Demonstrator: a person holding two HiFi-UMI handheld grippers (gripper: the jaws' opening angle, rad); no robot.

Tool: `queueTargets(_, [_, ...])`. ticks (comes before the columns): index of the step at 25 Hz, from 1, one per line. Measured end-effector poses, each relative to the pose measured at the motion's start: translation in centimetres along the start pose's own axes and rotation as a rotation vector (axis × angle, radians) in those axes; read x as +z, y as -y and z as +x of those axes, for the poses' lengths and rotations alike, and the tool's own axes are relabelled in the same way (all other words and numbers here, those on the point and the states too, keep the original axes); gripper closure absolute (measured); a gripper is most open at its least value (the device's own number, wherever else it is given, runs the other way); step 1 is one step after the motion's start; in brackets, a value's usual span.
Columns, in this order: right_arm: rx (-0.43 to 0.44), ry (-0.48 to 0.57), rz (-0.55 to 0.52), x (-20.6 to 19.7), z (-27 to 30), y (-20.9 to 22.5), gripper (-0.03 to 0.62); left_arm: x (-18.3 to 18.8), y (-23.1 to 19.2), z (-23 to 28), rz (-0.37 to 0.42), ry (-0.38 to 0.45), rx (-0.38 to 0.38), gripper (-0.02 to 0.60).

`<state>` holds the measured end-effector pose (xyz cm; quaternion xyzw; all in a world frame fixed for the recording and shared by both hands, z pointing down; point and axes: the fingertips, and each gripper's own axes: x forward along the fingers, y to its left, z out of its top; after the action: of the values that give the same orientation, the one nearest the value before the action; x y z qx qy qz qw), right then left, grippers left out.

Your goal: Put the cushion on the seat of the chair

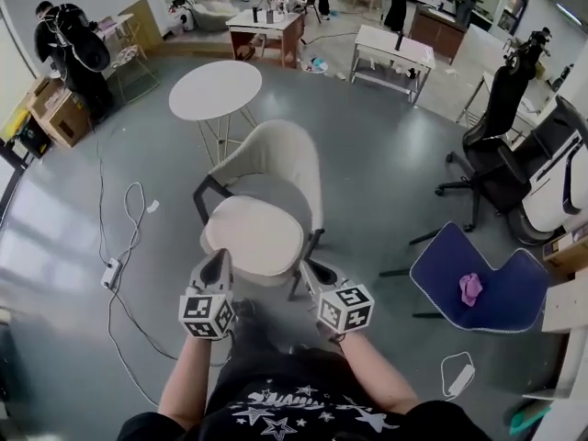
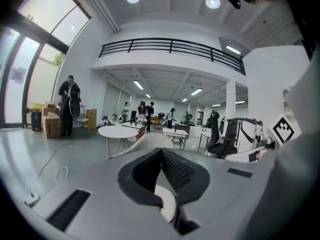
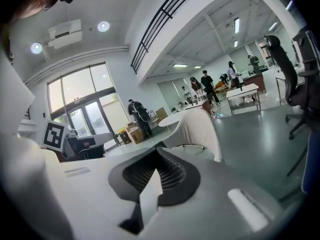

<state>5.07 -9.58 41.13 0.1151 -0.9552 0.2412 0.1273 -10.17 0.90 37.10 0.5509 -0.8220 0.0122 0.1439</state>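
The left gripper (image 1: 220,261) and the right gripper (image 1: 309,270) each pinch the near edge of the cushion (image 1: 253,235). Both pairs of jaws are closed tight on it, with a thin white bit of cushion between them. The jaws point away from the person, and the cushion spreads out just past them. It is cream and oval and lies flat, its long way going left to right. It is over the seat of the chair (image 1: 280,154); I cannot tell if it rests there. The gripper cubes show black and white squares. Farther off stands a round table (image 1: 216,90).
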Motion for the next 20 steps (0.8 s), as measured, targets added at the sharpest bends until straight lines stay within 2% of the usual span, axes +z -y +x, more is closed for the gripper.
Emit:
queueTargets(2, [0.039,-0.018,-0.022,-0.7,-0.5,-0.5,0.591,0.0,-0.1,-1.9,0.060,0.013,0.037,0.572])
queueTargets(3, [0.055,-0.033,-0.032,-1.1,-0.7,-0.8,0.591,0.0,-0.4,-3.2,0.059,0.017,0.064,0.572])
queueTargets(6, [0.105,-0.074,-0.058,-2.2,-1.1,-2.2,0.591,0.6,-1.2,-6.9,-0.039,0.061,0.141,0.572])
queueTargets(8, [0.134,-0.089,-0.077,-2.6,-1.0,-3.2,0.591,0.8,-1.3,-9.1,-0.071,0.083,0.175,0.572])
queueTargets(12, [0.169,-0.103,-0.087,-3.0,-0.3,-5.0,0.591,-0.6,-0.9,-12.0,-0.056,0.058,0.189,0.572])
queueTargets(17, [0.178,-0.101,-0.120,-2.2,-0.4,-7.0,0.591,-1.8,-0.7,-15.1,-0.114,0.068,0.212,0.572])
queueTargets(20, [0.166,-0.112,-0.154,-2.7,-1.4,-8.6,0.591,-2.5,-0.4,-17.4,-0.124,0.068,0.206,0.572])
